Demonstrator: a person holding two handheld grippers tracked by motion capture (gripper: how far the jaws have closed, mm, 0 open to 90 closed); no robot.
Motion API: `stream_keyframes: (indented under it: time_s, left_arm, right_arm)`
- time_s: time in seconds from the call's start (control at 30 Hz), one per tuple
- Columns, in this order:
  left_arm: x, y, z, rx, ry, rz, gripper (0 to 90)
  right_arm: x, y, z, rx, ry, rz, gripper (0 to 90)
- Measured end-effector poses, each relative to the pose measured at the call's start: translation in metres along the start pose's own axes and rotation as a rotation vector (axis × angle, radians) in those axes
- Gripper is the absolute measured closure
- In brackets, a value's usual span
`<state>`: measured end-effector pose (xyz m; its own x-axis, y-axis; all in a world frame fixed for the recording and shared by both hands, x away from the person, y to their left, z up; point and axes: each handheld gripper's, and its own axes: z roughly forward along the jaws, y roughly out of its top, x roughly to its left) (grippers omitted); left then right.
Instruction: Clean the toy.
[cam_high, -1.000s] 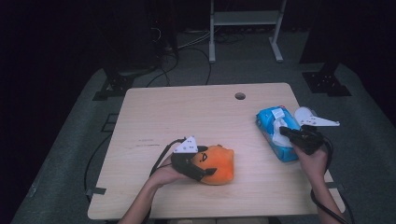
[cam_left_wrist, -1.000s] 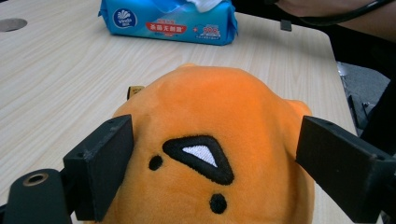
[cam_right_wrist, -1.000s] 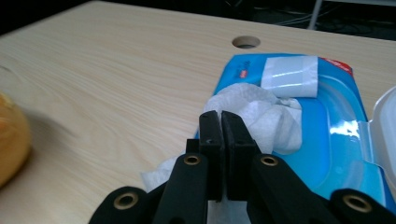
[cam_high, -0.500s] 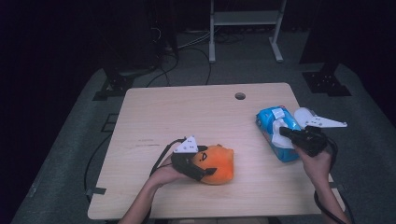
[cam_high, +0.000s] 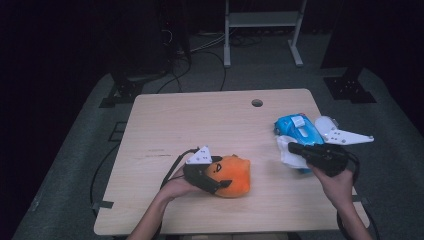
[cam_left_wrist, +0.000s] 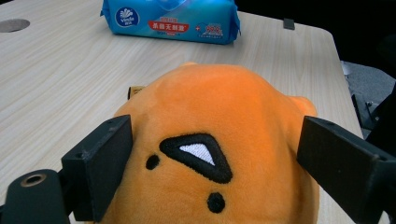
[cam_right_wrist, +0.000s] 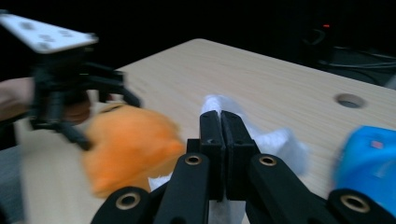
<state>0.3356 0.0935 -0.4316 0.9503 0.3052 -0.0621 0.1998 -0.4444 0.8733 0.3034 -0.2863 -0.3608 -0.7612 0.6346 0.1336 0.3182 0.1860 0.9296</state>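
An orange plush toy (cam_high: 235, 176) lies near the table's front edge. My left gripper (cam_high: 219, 173) is shut on it, and in the left gripper view the two black jaws press on either side of the plush toy (cam_left_wrist: 219, 116). A blue pack of wet wipes (cam_high: 299, 129) lies at the right of the table. Just in front of it, my right gripper (cam_high: 293, 148) points left with a white wipe (cam_high: 289, 158) in its grip. The right gripper view shows my right gripper (cam_right_wrist: 220, 117) with both jaws pressed together on the white wipe (cam_right_wrist: 280, 142).
The light wooden table (cam_high: 210, 125) has a round cable hole (cam_high: 257, 103) near its far edge. Its right edge runs close beside the blue pack. A black cable trails off the table's left front from the left gripper. Dark floor and a stand's legs lie beyond the table.
My right gripper has risen and shifted a little to the left, and the white wipe has come with it. The left gripper and the plush toy have stayed where they were.
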Motion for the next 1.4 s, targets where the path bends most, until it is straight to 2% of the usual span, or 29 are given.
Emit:
stream_keyframes:
  time_s: [0.03, 0.07, 0.37, 0.4, 0.43, 0.53, 0.63, 0.73, 0.93, 1.03, 1.1, 1.2, 1.27, 1.4]
  left_arm:
    - [0.0, 0.0, 0.0, 0.0, 0.0, 0.0, 10.7]
    - [0.0, 0.0, 0.0, 0.0, 0.001, 0.0, 10.7]
    - [0.0, 0.0, 0.0, 0.003, 0.003, 0.005, 10.6]
    - [-0.001, 0.0, 0.0, 0.002, 0.003, 0.005, 10.3]
    - [-0.001, 0.0, 0.001, 0.002, 0.003, 0.005, 10.3]
    - [0.0, 0.0, 0.001, 0.002, 0.003, 0.006, 10.0]
    - [-0.001, 0.0, 0.001, 0.001, 0.002, 0.008, 10.1]
    - [-0.001, 0.0, 0.001, 0.001, -0.001, 0.015, 10.1]
    - [-0.001, -0.001, 0.001, -0.002, -0.006, 0.019, 10.1]
    - [0.0, -0.001, 0.001, -0.001, -0.008, 0.021, 10.1]
    - [0.0, -0.001, 0.001, -0.001, -0.009, 0.023, 10.1]
    - [-0.001, -0.001, 0.002, 0.0, -0.007, 0.026, 10.0]
    - [-0.001, -0.001, 0.001, 0.001, -0.008, 0.027, 10.1]
    - [-0.001, -0.001, 0.001, 0.001, -0.008, 0.033, 10.1]
  right_arm:
    - [0.0, 0.0, 0.0, 0.0, 0.0, 0.0, 87.7]
    - [0.006, 0.001, 0.0, 0.001, 0.02, -0.005, 87.7]
    - [0.053, 0.01, -0.003, 0.003, 0.222, -0.007, 87.7]
    - [0.061, 0.012, -0.004, 0.009, 0.26, -0.01, 87.7]
    - [0.061, 0.012, -0.004, 0.009, 0.26, -0.01, 87.7]
    - [0.067, 0.015, 0.001, 0.007, 0.322, 0.001, 87.7]
    - [0.066, 0.017, 0.011, 0.018, 0.337, 0.002, 87.7]
    - [0.055, 0.014, 0.032, 0.033, 0.341, 0.024, 87.6]
    - [0.027, -0.007, 0.082, 0.112, 0.294, 0.076, 87.4]
    - [0.02, -0.019, 0.094, 0.151, 0.269, 0.093, 87.4]
    - [0.018, -0.026, 0.098, 0.159, 0.271, 0.111, 87.4]
    - [0.019, -0.028, 0.099, 0.176, 0.269, 0.101, 87.4]
    - [0.023, -0.023, 0.096, 0.164, 0.278, 0.092, 87.5]
    - [0.037, -0.004, 0.087, 0.109, 0.322, 0.07, 87.5]
